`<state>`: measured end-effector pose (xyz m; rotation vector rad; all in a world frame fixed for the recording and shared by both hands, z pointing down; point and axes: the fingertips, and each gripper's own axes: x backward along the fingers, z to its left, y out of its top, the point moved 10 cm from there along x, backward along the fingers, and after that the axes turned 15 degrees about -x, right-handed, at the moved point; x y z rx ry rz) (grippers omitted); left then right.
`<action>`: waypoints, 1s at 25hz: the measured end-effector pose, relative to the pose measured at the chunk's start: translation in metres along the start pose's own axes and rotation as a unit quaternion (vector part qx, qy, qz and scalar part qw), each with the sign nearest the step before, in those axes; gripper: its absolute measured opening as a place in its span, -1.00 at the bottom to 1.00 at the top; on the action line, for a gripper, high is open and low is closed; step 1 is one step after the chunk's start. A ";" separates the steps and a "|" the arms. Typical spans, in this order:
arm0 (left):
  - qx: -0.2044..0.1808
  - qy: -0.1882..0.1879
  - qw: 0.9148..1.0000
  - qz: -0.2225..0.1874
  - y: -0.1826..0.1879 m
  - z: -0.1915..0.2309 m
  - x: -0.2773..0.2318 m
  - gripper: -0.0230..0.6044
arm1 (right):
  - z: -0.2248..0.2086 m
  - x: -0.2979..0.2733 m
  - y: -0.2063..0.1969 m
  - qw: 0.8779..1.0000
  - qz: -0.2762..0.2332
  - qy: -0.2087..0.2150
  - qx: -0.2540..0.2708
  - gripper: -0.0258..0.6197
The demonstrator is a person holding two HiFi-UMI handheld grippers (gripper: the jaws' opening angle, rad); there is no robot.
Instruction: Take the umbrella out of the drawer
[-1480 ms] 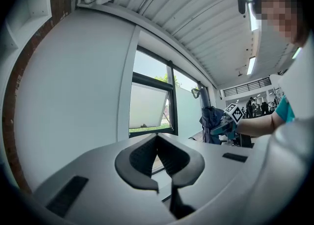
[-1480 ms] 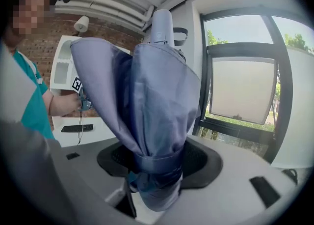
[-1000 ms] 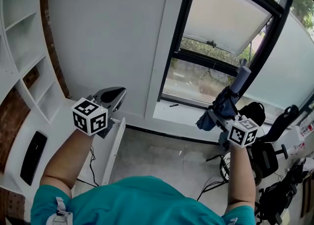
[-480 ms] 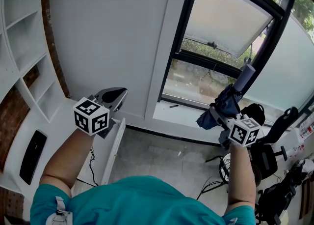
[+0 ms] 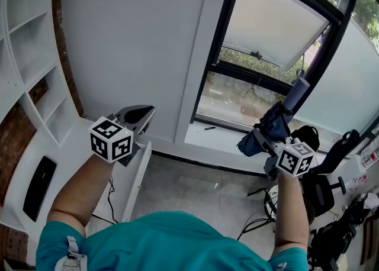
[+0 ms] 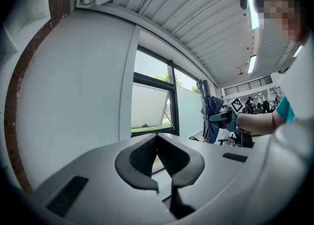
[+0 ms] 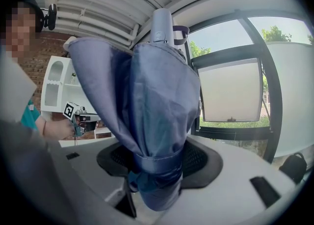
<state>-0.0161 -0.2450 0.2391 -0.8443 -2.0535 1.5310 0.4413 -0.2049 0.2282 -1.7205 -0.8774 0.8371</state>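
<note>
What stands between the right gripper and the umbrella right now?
Nothing visible: the right gripper is shut on the folded blue umbrella near its strap, holding it up in open air before the window. The left gripper is shut, empty, off to the side.

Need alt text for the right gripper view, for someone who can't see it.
A folded blue umbrella stands upright, gripped near its lower end by the right claw, and fills the middle of the view. Behind it are a dark-framed window at right and, at left, white shelves and the left claw.
</note>
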 end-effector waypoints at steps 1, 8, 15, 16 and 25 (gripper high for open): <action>0.000 0.000 1.000 0.000 0.000 0.000 0.000 -0.90 | 0.000 0.000 0.000 1.000 0.000 -0.001 0.001 -0.10; 0.000 0.000 1.000 0.002 0.001 -0.001 0.002 -0.90 | 0.001 0.000 0.000 1.000 0.002 -0.004 0.003 -0.10; -0.002 -0.001 1.000 0.003 0.001 -0.002 0.002 -0.90 | 0.001 0.000 0.000 1.000 0.006 -0.004 0.002 -0.10; -0.001 -0.001 1.000 0.003 0.001 -0.003 0.002 -0.90 | 0.001 0.000 0.000 1.000 0.006 -0.004 0.002 -0.10; -0.001 -0.001 1.000 0.004 -0.001 -0.005 0.001 -0.90 | 0.001 0.001 0.000 1.000 0.006 -0.001 0.004 -0.10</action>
